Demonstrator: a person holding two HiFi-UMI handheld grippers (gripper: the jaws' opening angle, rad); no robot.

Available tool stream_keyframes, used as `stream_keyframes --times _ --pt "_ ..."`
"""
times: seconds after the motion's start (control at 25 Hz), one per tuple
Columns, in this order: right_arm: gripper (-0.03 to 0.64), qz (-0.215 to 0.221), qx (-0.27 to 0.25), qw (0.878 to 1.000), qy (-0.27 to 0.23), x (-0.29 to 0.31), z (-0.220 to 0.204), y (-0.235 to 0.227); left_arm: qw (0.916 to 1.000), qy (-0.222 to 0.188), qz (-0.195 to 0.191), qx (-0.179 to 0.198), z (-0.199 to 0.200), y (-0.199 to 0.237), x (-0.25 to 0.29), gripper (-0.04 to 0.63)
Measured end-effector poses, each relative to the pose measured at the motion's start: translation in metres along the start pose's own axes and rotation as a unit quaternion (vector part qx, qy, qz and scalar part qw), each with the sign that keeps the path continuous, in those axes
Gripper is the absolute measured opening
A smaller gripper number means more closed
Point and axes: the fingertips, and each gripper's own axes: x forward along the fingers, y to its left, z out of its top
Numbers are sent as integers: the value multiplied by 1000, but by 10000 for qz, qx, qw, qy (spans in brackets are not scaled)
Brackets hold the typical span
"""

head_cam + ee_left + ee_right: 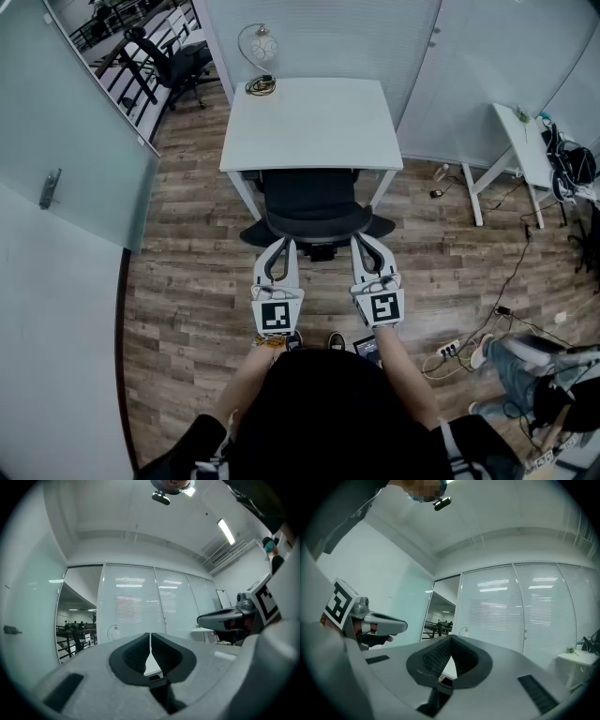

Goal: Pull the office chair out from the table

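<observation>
A black office chair (312,204) is tucked under a white table (314,122), with its back toward me. My left gripper (283,242) is held level just short of the chair's back on the left, and my right gripper (359,238) is level with it on the right. Both sets of jaws are shut with nothing between them. In the left gripper view the pads (161,656) of the left gripper (150,634) meet at the tip. The same holds for the right gripper (451,637) in the right gripper view. Neither gripper view shows the chair.
A lamp (259,45) and a coiled cable (261,87) sit on the table's far left corner. A second white table (518,141) stands to the right. A power strip (449,349) and cables lie on the wood floor at right, near a person's legs (514,364). A glass wall (66,159) runs along the left.
</observation>
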Motion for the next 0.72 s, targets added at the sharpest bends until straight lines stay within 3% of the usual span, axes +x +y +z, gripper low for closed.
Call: stream_keyframes --times 0.32,0.72 --pt "6 163 133 9994 -260 5 -4 3 10000 72 -12 2 -11 3 2 24" --pt "8 863 -518 9948 127 11 -37 21 9981 397 -261 393 -35 6 2 25"
